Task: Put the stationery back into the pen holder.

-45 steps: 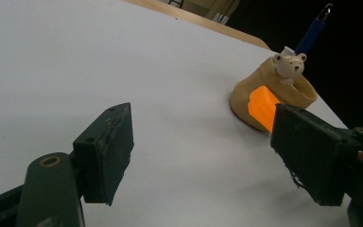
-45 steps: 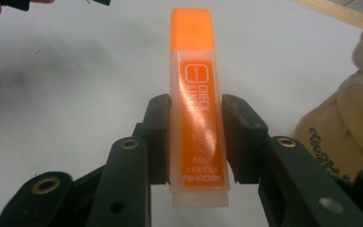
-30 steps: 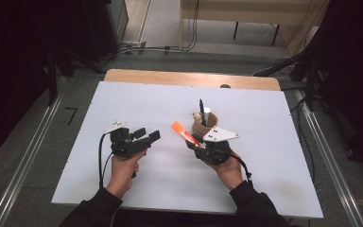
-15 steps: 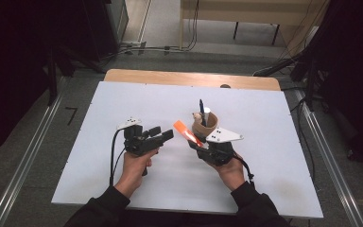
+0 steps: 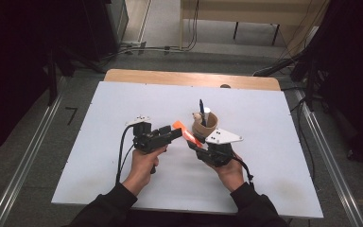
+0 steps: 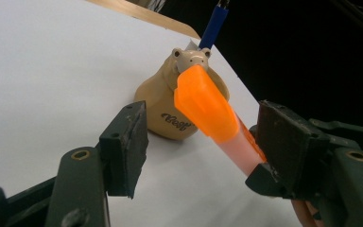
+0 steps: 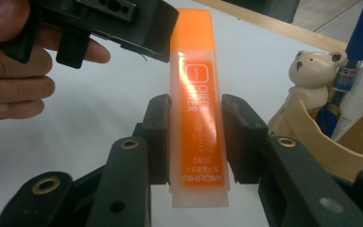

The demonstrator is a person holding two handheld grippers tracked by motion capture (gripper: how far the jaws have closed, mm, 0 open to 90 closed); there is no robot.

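The highlighter point(image 7: 198, 106), orange with a clear barrel, sits clamped between the two pads of the right gripper point(image 7: 196, 142), held above the white table point(image 5: 123, 109) just in front of the tan bear-shaped pen holder point(image 5: 204, 125). Its capped end points up and toward the left gripper point(image 5: 172, 135). Compared with a second ago, the left gripper has slid across the table from the left and now stands close beside the highlighter's cap, which lies between its jaws in the left gripper view. Those jaws have just been closing, yet they are still released, the pads clear of the cap on either side. The right hand point(image 5: 227, 165) has kept its place.
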